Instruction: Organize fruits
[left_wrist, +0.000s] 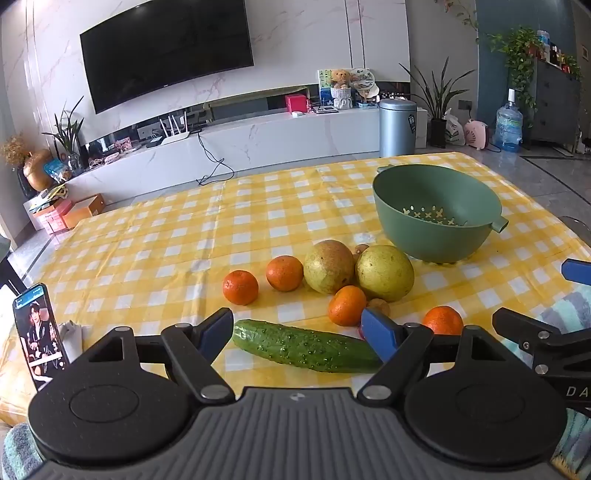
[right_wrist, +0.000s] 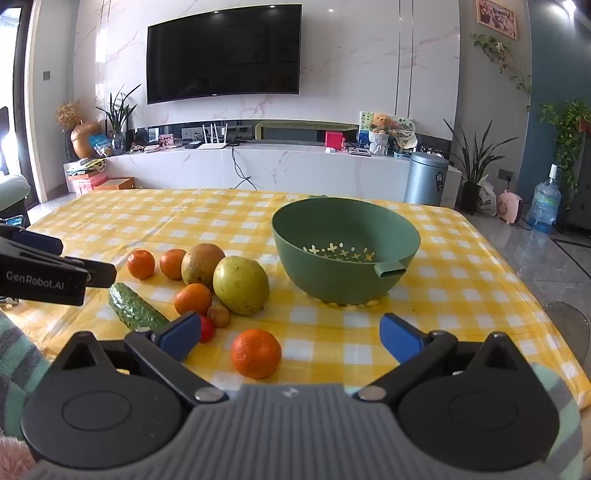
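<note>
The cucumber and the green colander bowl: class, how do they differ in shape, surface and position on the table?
The cucumber is long and slim; the green colander bowl is round and deep. The cucumber's skin is bumpy; the bowl's is smooth, with flower-shaped holes. The cucumber lies flat by the fruit; the bowl stands upright, apart and empty. Both are green and rest on the checked tablecloth.

2 wrist views, low, near; share bowl (left_wrist: 436, 206).

cucumber (left_wrist: 304, 349): right end tucked behind the blue pad at 3 o'clock
small red fruit (right_wrist: 207, 328): half hidden, kind unclear
</note>
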